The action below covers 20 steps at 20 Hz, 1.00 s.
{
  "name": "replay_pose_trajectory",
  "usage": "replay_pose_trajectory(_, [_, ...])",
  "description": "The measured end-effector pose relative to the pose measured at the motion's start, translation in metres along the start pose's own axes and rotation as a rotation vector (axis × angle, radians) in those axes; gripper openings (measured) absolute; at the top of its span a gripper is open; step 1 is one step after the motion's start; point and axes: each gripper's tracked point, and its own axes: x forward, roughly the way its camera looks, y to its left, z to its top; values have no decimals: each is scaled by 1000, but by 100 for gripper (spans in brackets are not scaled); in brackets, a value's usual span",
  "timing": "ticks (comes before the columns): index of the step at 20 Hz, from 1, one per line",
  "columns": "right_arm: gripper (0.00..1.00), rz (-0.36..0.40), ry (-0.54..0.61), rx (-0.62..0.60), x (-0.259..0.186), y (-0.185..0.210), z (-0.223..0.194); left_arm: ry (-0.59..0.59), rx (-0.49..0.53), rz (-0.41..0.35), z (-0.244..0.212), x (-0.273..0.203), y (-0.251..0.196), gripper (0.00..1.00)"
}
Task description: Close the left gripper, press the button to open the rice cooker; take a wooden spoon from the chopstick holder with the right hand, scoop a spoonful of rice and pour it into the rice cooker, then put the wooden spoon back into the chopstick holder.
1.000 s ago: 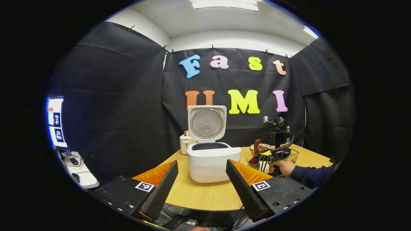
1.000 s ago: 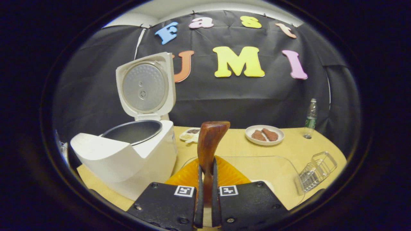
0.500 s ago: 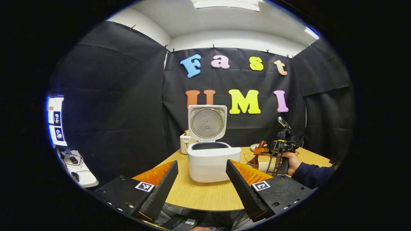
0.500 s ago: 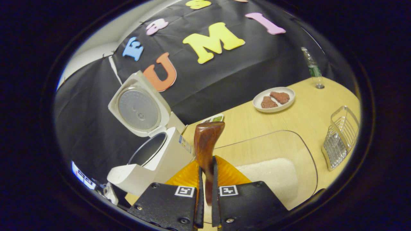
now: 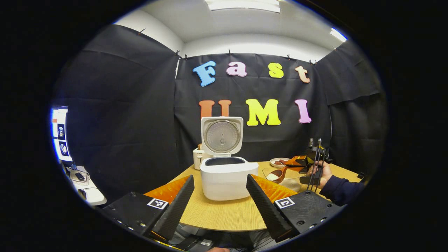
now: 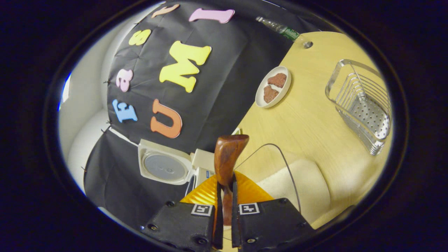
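Spoon status: the dark brown wooden spoon (image 6: 226, 164) is sitting clamped by its handle between the two fingers of the right gripper (image 6: 224, 196), with both fingers pressing on it. In the left gripper view its bowl (image 5: 276, 175) is dipping into the clear glass rice container (image 5: 285, 176) and is carrying white rice. The right gripper view is showing the scene rolled strongly sideways. The white rice cooker (image 5: 227, 176) is standing on the light wooden table (image 5: 224, 213) with its lid (image 5: 221, 136) raised upright, just beside the container. The left gripper (image 5: 219, 199) is hovering with its fingers spread apart before the cooker. Further along the table, a white plate with brown pieces (image 6: 273, 87), a wire chopstick holder (image 6: 364, 105) and a plastic bottle (image 6: 283, 31) are standing clear of the spoon.
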Motion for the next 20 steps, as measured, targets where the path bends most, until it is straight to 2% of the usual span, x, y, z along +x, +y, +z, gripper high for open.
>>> replay_pose_trajectory(3, [12, 59, -33, 84, -12, 8, 17, -3, -5, 0, 4, -1, 0, 95])
replay_pose_trajectory(4, [14, 93, -38, 138, -15, 13, 23, -3, -5, 4, 4, -2, 1, 95])
replay_pose_trajectory(6, [14, 160, -33, 265, -25, 23, 34, -2, -4, 19, 6, -4, 4, 95])
replay_pose_trajectory(9, [14, 172, -38, 404, -28, 23, 44, -22, -1, 16, 15, -10, 3, 95])
replay_pose_trajectory(15, [14, 224, -23, 382, -30, 64, 45, -46, 13, 2, 28, -13, 3, 95])
replay_pose_trajectory(20, [14, 203, -16, 347, -11, 90, 43, -43, -4, -7, 33, -11, 9, 95])
